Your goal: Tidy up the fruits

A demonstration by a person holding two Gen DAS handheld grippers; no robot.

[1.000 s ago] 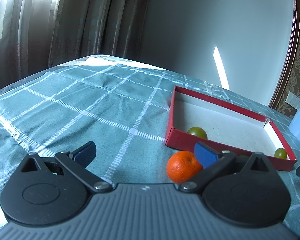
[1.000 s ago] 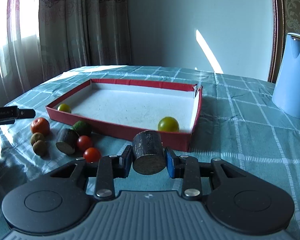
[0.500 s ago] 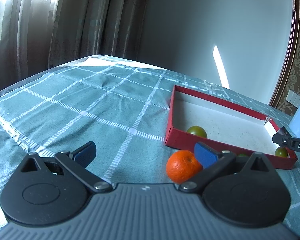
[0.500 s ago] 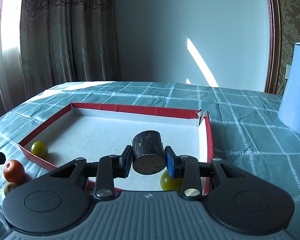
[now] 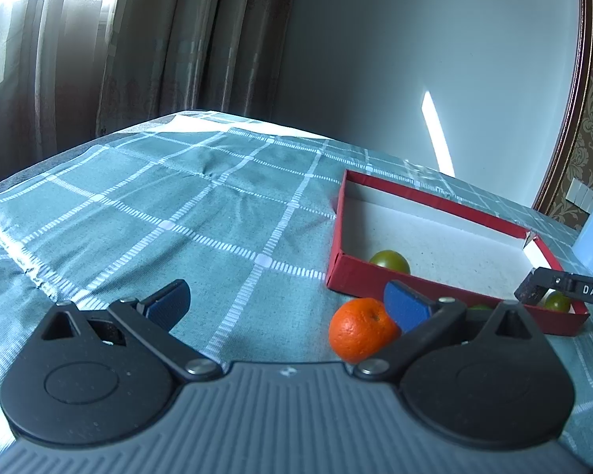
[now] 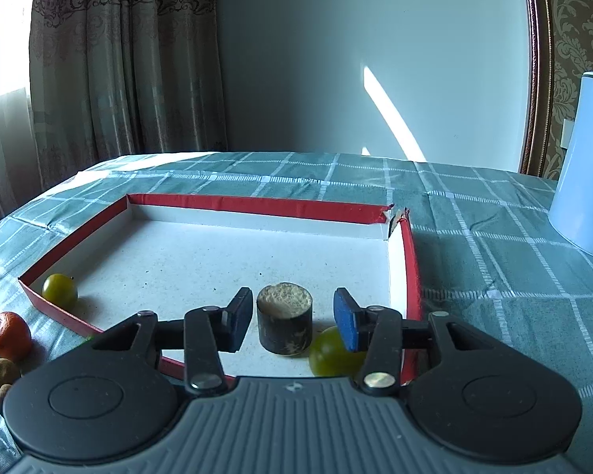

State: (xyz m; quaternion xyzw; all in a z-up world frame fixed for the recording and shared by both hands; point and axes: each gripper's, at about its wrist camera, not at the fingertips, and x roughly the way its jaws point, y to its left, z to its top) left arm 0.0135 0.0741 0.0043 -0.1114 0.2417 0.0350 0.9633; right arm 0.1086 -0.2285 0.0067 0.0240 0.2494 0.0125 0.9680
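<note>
While both tongs (image 5: 284, 300) (image 6: 292, 316) gape, right pad (image 6: 346, 326) half-hides green fruit (image 6: 330, 351).

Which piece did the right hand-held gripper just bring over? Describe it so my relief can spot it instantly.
Find the red-walled tray on the checked cloth. At its near right corner, between the open right hand-held gripper pads, stands a short dark cylinder beside a green fruit. It alone is flat-topped and pale-cut, not round.

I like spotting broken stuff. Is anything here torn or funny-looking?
Yes. The red tray's far right corner is torn open, its walls split apart. A dark cut cylinder stands upright inside among round fruits.
</note>
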